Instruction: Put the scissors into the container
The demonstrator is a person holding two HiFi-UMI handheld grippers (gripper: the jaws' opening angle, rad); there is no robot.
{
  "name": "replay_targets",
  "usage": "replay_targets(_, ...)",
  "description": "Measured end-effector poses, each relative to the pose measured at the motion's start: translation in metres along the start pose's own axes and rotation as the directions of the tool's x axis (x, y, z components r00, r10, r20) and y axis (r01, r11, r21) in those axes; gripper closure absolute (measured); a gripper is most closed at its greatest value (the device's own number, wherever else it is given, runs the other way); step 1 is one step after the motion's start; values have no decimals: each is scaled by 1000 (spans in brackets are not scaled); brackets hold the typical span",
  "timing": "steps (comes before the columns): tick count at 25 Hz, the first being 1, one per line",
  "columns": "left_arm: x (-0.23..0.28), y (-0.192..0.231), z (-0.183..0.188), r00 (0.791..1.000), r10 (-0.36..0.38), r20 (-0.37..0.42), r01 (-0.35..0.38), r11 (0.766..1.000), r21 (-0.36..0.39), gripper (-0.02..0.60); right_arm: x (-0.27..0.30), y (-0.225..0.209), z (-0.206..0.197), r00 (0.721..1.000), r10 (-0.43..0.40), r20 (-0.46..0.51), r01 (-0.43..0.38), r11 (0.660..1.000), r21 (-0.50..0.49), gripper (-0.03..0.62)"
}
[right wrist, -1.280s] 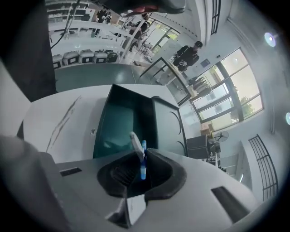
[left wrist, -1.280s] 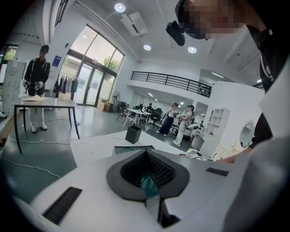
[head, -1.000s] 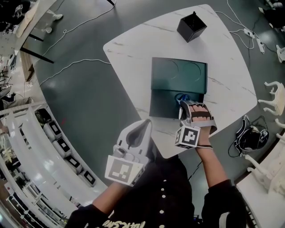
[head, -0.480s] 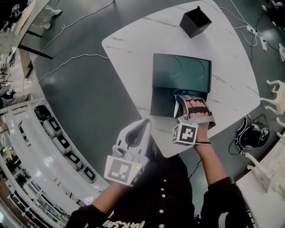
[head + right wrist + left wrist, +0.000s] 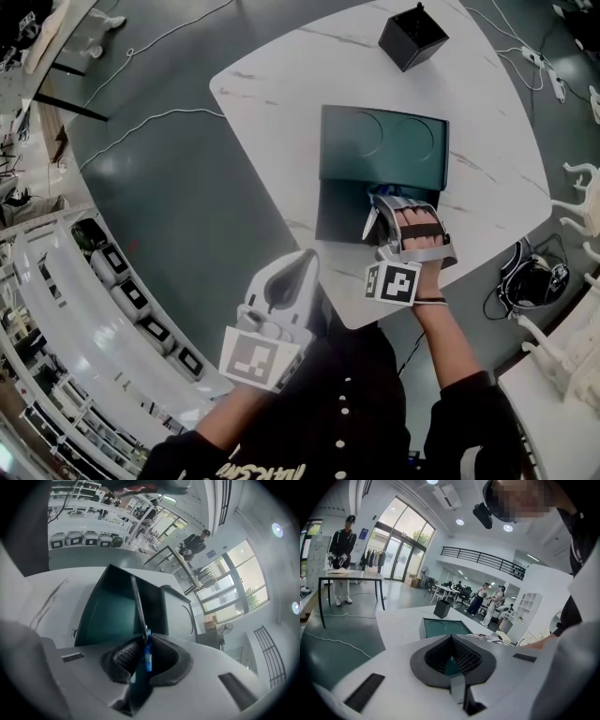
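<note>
The scissors (image 5: 370, 223) have blue handles and a thin grey blade. They are in my right gripper (image 5: 382, 208), whose jaws are closing on them above the dark green tray (image 5: 384, 141). In the right gripper view the blade (image 5: 138, 604) sticks out forward from between the pads, with the blue handle part (image 5: 148, 656) pinched between them. The black square container (image 5: 412, 36) stands open-topped at the table's far edge, well beyond the tray. My left gripper (image 5: 302, 262) hovers at the table's near edge, shut and holding nothing.
The white marble table (image 5: 281, 112) carries only the tray and the container. Cables (image 5: 141, 127) trail on the dark floor at the left. White shelving (image 5: 112, 281) curves along the near left. A headset (image 5: 525, 291) lies on the floor at the right.
The right gripper has drawn back slightly toward me. The blue handles that lay on the tray a second ago now sit in its jaws, with the blade pointing left.
</note>
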State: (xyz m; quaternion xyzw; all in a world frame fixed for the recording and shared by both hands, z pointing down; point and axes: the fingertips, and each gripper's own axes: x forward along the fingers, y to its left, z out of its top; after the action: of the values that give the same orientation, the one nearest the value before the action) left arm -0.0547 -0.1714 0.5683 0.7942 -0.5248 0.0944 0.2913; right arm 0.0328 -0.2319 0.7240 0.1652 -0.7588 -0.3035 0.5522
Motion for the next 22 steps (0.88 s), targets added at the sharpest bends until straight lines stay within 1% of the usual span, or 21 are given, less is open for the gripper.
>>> replay_targets(3, 2, -3, 1, 1000, -9, 7, 9, 1000, -5, 555, -8, -1, -15, 998, 3, -68, -2, 1000, 17, 537)
replay_targets(6, 4, -5, 3, 1000, -15, 20, 15, 1000, -11, 555, -15, 6, -30, 989, 65, -136, -60, 997, 43, 537)
replay_targets(8, 5, -4, 3, 1000, -16, 13, 16, 1000, -3, 557, -16, 10, -32, 982, 105, -155, -98, 994, 52, 537)
replay_targets(10, 4, -3, 0, 1000, -13, -6, 14, 1000, 5, 555, -12, 12, -29, 979, 126, -158, -120, 992, 49, 537)
replay_targets(13, 6, -8, 4, 1000, -19, 18, 19, 1000, -5, 555, -4, 11, -23, 981, 132, -141, -128, 991, 35, 528)
replay_targets(16, 8, -9, 5, 1000, -17, 17, 17, 1000, -8, 557, 5, 10, -16, 983, 144, -115, -140, 989, 41, 516)
replay_targets(19, 6, -5, 4, 1000, -14, 12, 14, 1000, -9, 555, 10, 11, -10, 984, 149, -100, -146, 989, 39, 498)
replay_targets(22, 6, -3, 2, 1000, -12, 5, 12, 1000, -10, 557, 10, 18, -9, 980, 175, -90, -172, 984, 43, 472)
